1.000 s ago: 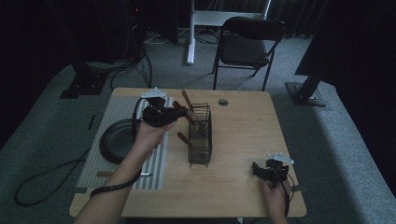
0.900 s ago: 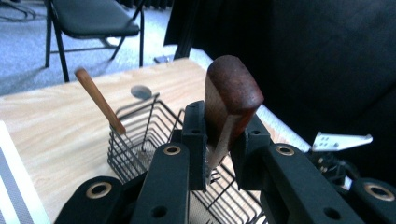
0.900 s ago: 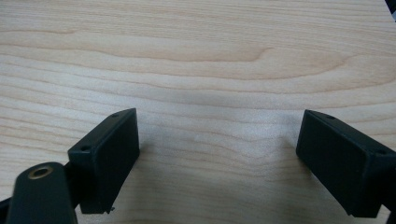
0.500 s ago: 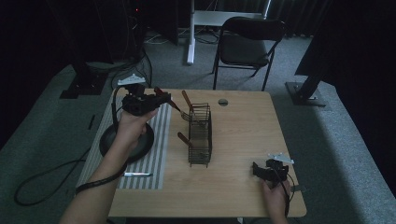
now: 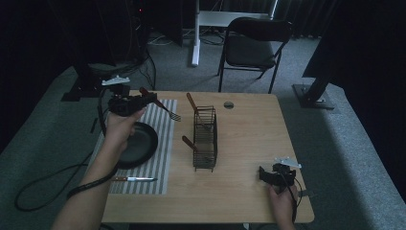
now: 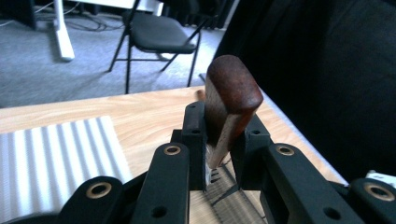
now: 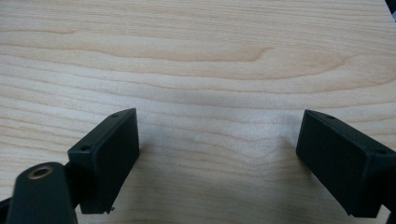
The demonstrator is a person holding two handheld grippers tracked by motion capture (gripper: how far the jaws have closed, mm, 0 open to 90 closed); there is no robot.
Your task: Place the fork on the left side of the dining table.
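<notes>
- The wire rack (image 5: pixel 205 139) stands upright near the middle of the wooden table (image 5: pixel 249 143). Two brown-handled utensils sit in it: one handle (image 5: pixel 191 101) sticks up from its far end, another (image 5: pixel 188 142) leans out of its left side.
- The dark plate (image 5: pixel 141 143) lies on the striped mat (image 5: pixel 160 158) left of the rack, with nothing on the part that shows (the forearm covers its near left part).
- A knife (image 5: pixel 135 179) lies flat on the mat's near end, just below the plate.
- The left gripper (image 5: pixel 148 99) has its jaws closed on a fork (image 5: pixel 163 109), gripping the wooden handle (image 6: pixel 229 100), and holds it in the air above the mat's far end; the tines point right and down toward the rack.
- The right gripper (image 5: pixel 262 173) rests low at the table's near right corner, its jaws spread wide over bare wood with nothing between them.
- Compared with a second ago, the left gripper has come away from the rack and moved left and farther back, carrying the fork; the right one has not shifted.
</notes>
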